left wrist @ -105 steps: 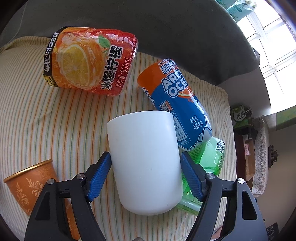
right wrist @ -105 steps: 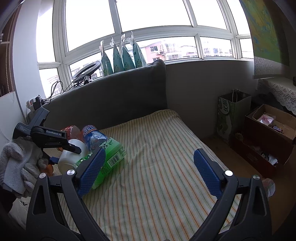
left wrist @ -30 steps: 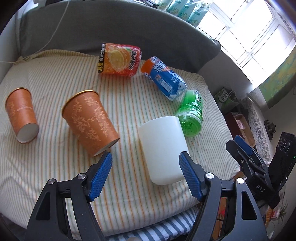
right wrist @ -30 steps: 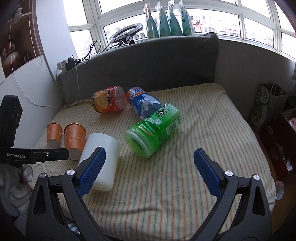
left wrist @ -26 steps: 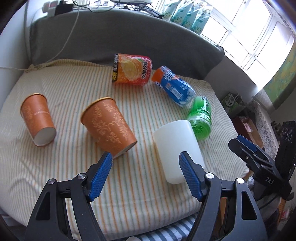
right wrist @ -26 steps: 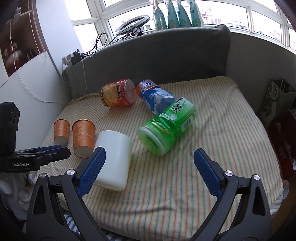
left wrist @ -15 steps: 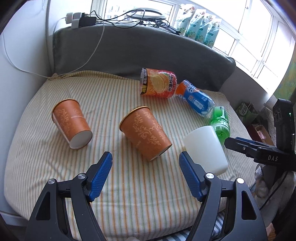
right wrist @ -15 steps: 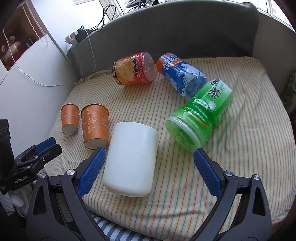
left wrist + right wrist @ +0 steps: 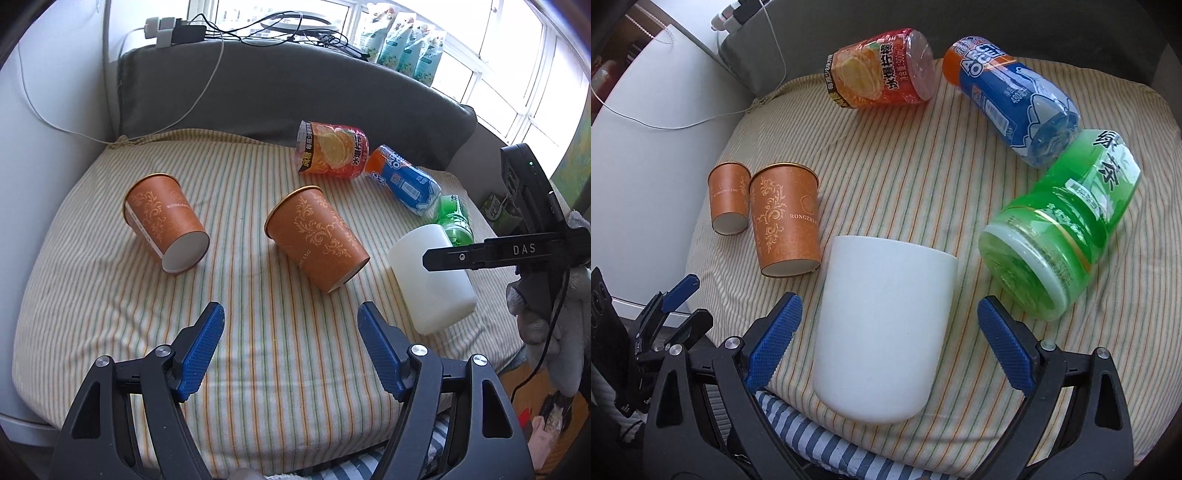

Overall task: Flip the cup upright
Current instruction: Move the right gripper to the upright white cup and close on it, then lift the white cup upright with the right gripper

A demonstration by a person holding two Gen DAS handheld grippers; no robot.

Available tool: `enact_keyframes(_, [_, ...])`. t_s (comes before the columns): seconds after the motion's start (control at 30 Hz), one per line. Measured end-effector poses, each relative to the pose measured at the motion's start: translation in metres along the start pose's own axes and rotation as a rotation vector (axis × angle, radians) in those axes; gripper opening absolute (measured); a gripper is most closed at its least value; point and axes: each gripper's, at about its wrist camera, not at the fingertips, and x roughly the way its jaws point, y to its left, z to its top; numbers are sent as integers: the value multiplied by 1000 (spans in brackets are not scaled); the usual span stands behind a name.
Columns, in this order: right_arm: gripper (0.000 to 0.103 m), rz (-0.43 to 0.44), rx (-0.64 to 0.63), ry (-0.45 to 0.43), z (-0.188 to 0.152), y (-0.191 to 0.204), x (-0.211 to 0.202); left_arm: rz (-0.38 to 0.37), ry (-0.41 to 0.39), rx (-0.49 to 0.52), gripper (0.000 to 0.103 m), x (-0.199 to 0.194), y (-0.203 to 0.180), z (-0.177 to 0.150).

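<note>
A white cup lies on its side on the striped cushion, base toward me; it also shows in the left wrist view at the right. My right gripper is open, its blue pads either side of the cup and apart from it. My left gripper is open and empty over bare cushion near the front edge. Two orange paper cups lie on their sides: a larger one ahead of the left gripper and a smaller one to its left.
An orange drink bottle, a blue bottle and a green bottle lie on the cushion toward the grey backrest. A white wall panel borders the left. Cables run along the backrest top.
My left gripper has pulled back from the white cup and swung left toward the orange cups. My right gripper has come in low until its open pads flank the white cup.
</note>
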Motion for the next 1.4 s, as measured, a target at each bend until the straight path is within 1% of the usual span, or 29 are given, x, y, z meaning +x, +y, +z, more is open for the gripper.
enact_keyframes(0.07, [98, 15, 1, 21, 4, 1, 7, -4, 0, 0, 75, -1, 1, -1])
enact_keyframes(0.17, [98, 3, -9, 44, 8, 2, 15, -6, 1, -6, 75, 0, 2, -2])
enact_keyframes(0.23, [92, 9, -2, 58, 9, 0, 21, -8, 0, -10, 75, 0, 4, -2])
enact_keyframes(0.27, [85, 13, 4, 67, 10, -1, 23, -6, -1, -11, 75, -1, 4, -2])
enact_keyframes(0.3, [81, 15, 7, 72, 10, -1, 25, -6, -1, -14, 75, -1, 4, -2])
enact_keyframes(0.37, [81, 21, 4, 72, 9, -1, 27, -5, 0, -19, 75, 0, 5, -1])
enact_keyframes(0.53, [79, 31, -10, 35, 5, 1, 19, -7, -5, -16, 75, -2, 3, 0])
enact_keyframes(0.6, [78, 44, -16, 8, 1, 1, 12, -11, -7, -12, 75, -3, 1, 1])
enact_keyframes(0.8, [77, 20, -60, -109, -8, 11, -2, -14, -14, -11, 75, -7, -3, 1])
enact_keyframes(0.97, [77, -8, -110, -250, -17, 20, -16, -12, -18, -6, 75, -8, -6, 2])
enact_keyframes(1.1, [77, -54, -163, -356, -25, 31, -19, -15, -19, 0, 75, -8, -8, 3])
enact_keyframes(1.27, [77, -117, -234, -428, -33, 44, -18, -13, -24, 6, 75, -9, -11, 3])
enact_keyframes(1.4, [77, -137, -243, -445, -34, 45, -15, -14, -26, 7, 75, -9, -13, 3])
